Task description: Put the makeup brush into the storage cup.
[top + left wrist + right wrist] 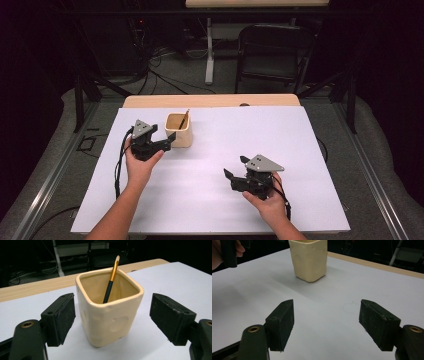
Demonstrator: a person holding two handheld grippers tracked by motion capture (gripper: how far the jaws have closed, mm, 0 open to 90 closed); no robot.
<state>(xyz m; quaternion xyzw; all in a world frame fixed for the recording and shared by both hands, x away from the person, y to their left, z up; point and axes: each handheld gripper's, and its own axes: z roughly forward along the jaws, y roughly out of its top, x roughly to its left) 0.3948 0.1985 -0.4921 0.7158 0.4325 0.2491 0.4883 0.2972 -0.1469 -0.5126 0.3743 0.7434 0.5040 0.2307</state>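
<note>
A cream square ceramic cup (179, 131) stands on the white sheet at the back left, with a black and gold pen (184, 119) leaning inside it. In the left gripper view the cup (110, 315) sits between my two black pads (60, 320), with a gap on each side, and the pen (111, 282) tips to the right. My left gripper (167, 140) (112, 305) is open around the cup without touching it. My right gripper (236, 166) (325, 315) is open over bare sheet at the front right, nothing between its jaws, pointing toward the cup (308, 260).
The white sheet (240, 135) covers most of the wooden table (210, 100). A black folding chair (272, 52) and a table leg stand beyond the far edge. Cables lie on the floor at the left.
</note>
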